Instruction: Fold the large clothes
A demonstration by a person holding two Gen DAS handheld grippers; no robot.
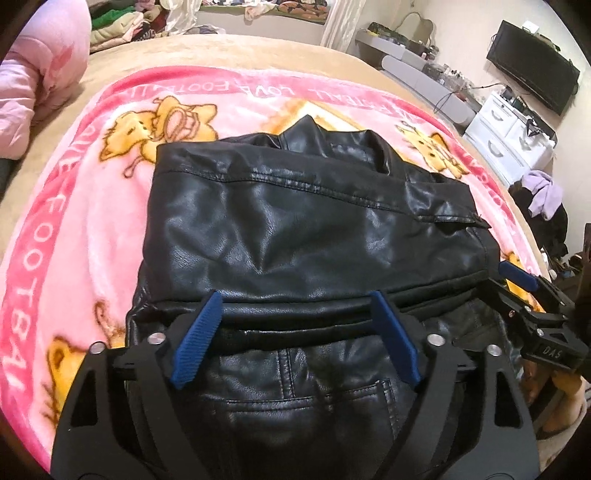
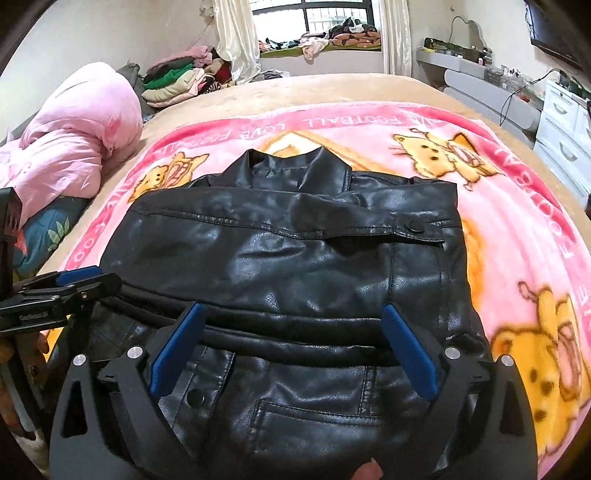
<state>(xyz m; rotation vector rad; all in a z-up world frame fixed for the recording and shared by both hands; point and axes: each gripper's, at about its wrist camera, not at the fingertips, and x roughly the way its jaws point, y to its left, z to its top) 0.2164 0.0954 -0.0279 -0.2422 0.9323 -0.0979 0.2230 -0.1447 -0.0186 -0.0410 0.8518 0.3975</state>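
Glossy black leather jacket [image 1: 295, 229]: left gripper [image 1: 295, 328] and right gripper [image 2: 293, 343], fingers spread at six o'clock; pinch hem evenly, fold toward twelve.

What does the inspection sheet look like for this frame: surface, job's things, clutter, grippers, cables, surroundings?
Surface: bed with pink cartoon blanket spread on top.
Job's things: black leather jacket, partly folded, collar away from the cameras.
Clutter: pink duvet; clothes pile.
Grippers: left gripper and right gripper, jaws open above the jacket's near edge.
Cables: one by the white drawers.
Surroundings: window, wall TV.
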